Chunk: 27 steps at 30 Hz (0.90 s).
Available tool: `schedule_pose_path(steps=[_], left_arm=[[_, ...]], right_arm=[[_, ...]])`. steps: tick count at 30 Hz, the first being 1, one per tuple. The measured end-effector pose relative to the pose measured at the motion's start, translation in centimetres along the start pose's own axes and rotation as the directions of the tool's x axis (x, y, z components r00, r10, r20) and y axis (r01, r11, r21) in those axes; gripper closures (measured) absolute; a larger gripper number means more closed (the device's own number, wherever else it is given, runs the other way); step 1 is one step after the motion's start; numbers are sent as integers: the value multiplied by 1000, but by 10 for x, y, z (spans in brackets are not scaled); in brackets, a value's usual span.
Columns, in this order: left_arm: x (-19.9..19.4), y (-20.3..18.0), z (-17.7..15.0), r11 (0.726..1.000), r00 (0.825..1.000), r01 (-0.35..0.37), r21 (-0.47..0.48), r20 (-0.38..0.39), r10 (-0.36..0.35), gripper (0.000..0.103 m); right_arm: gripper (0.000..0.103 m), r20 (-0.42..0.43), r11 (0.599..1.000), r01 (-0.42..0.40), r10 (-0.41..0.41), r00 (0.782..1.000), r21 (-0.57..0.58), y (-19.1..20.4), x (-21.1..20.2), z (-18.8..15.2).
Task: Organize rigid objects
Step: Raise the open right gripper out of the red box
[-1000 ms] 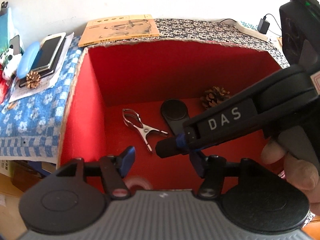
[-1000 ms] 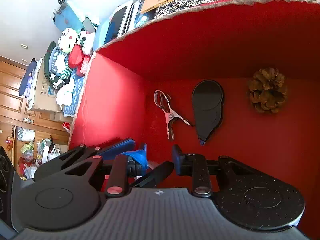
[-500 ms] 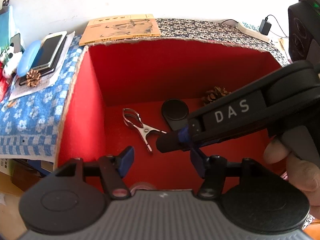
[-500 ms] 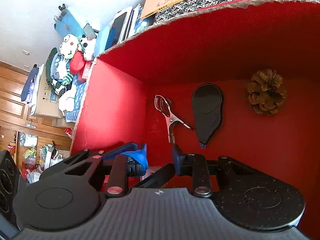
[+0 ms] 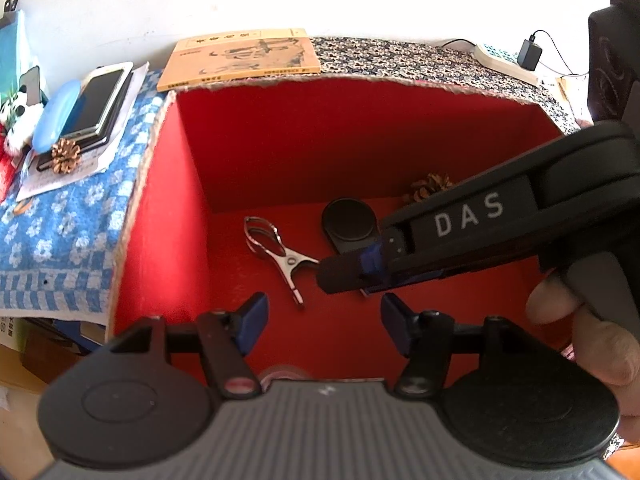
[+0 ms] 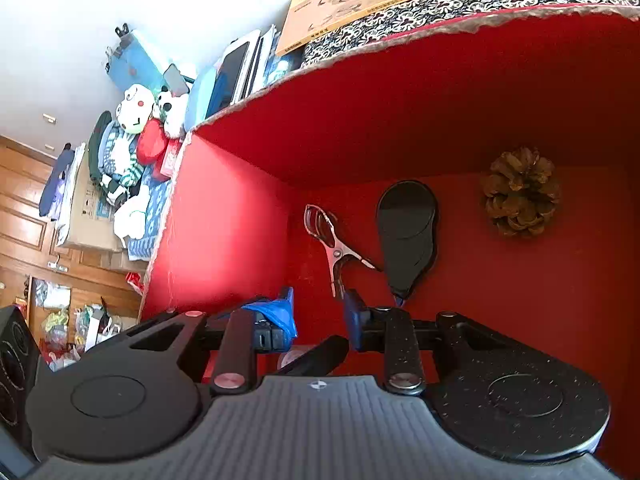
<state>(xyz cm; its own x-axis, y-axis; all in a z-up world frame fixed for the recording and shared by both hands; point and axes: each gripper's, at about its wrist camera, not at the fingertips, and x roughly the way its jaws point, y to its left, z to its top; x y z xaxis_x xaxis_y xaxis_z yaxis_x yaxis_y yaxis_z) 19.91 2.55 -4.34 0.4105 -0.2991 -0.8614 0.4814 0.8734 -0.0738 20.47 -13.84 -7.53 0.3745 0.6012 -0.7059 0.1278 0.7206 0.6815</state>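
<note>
Shift: right hand-held gripper [image 6: 318, 314] has lifted slightly; box contents unmoved.
Clip: metal clip [image 5: 276, 254] on red box [image 5: 400, 120] floor, beside black case [image 5: 350, 222]; shiny, sprung.
Handling: light, stiff, slippery; take it at the pivot.
Grippers: left hand-held gripper [image 5: 324, 322] apart, empty; right apart, empty.
</note>
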Motion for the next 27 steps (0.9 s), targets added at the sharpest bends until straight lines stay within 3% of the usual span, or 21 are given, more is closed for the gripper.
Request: schedule_pose_path(steps=[10, 18, 27], left_arm=[[-1, -3, 2, 1000, 1000, -23, 13, -11, 23, 39], [-12, -6, 4, 999, 999, -42, 26, 5, 42, 38], [-37, -14, 12, 997, 996, -66, 28, 69, 64, 37]], right_arm=[[92, 65, 1000, -19, 20, 998, -11, 0, -9, -4], [92, 155, 994, 102, -95, 983, -33, 1, -25, -9], [92, 267, 994, 112, -105, 958, -10, -1, -61, -20]])
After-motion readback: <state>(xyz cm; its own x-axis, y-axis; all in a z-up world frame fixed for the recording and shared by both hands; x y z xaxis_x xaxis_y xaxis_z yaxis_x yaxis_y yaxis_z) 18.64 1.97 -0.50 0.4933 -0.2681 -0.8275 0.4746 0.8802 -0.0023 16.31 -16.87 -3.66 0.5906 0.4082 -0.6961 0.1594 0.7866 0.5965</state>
